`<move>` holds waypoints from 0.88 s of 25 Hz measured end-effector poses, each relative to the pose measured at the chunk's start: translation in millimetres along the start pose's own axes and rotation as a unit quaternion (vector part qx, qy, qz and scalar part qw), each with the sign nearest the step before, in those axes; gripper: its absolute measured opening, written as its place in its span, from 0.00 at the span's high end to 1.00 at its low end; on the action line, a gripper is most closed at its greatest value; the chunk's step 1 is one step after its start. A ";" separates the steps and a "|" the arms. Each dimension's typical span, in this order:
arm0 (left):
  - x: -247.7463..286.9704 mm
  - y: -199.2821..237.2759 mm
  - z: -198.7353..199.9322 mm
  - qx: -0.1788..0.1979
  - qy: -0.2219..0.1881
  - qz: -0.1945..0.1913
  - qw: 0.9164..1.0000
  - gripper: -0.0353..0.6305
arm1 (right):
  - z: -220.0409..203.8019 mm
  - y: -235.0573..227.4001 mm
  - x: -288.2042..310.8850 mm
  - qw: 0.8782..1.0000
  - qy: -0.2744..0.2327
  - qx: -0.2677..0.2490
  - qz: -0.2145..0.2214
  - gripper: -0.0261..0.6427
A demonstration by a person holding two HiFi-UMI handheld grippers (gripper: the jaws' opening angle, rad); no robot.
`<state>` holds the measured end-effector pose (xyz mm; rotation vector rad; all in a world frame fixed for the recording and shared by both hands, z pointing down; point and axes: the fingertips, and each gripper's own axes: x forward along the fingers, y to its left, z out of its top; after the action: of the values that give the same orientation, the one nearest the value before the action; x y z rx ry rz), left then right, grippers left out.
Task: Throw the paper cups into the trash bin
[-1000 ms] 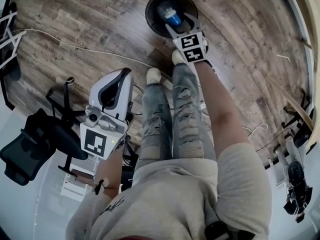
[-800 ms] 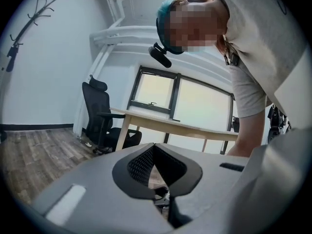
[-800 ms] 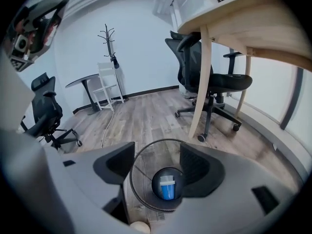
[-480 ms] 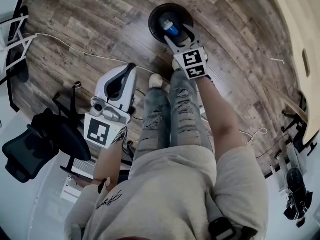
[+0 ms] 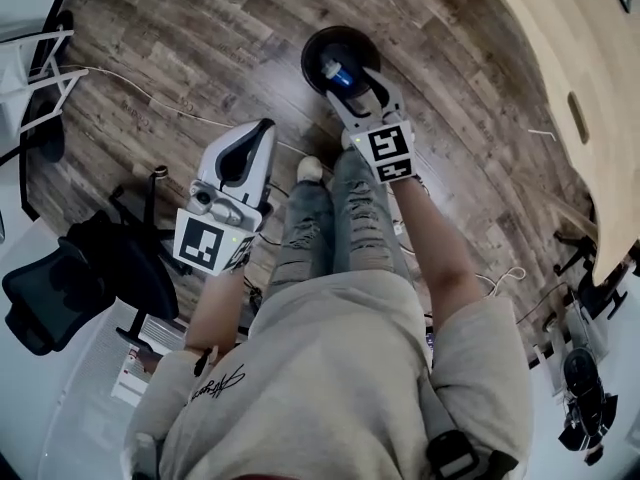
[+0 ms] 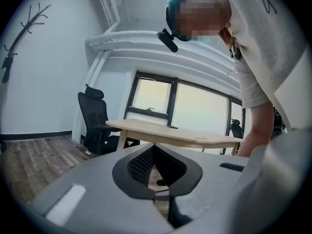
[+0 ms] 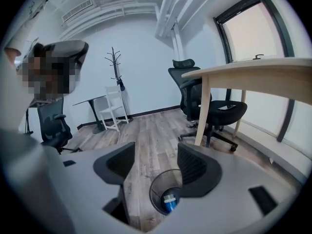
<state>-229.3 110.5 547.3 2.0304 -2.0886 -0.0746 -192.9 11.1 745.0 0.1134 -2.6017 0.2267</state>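
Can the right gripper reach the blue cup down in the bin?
Probably yes. The right gripper hangs above the trash bin, jaws apart and empty. The bin has no lid and the blue cup lies in plain sight at its bottom, so nothing seems to block the way down.

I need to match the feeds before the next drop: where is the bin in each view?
Head view: bin at top centre, on the floor.
Left gripper view: not in it.
Right gripper view: bin at bottom centre, seen between the jaws, which stand apart.
Shared landmark: the wooden table, at upper right, centre and right.
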 end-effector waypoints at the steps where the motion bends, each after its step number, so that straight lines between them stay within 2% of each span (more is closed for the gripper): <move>1: -0.7 -1.5 3.7 0.001 -0.001 -0.001 1.000 0.94 | 8.6 2.3 -6.4 1.000 -0.008 0.004 0.001 0.56; 8: -8.4 -13.4 32.7 0.003 -0.008 -0.001 1.000 0.94 | 64.5 16.7 -55.0 0.999 -0.049 0.018 -0.001 0.56; 14: -14.8 -25.0 64.6 0.017 -0.018 -0.014 1.000 0.94 | 124.1 30.3 -97.4 0.995 -0.101 0.016 -0.001 0.56; 22: -25.4 -43.3 103.1 0.046 -0.041 -0.023 0.998 0.94 | 181.3 51.2 -149.2 0.987 -0.159 -0.001 0.002 0.56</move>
<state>-206.7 121.5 435.3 2.1639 -2.1307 -0.0725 -160.5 33.8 507.9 0.1552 -2.9195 0.2237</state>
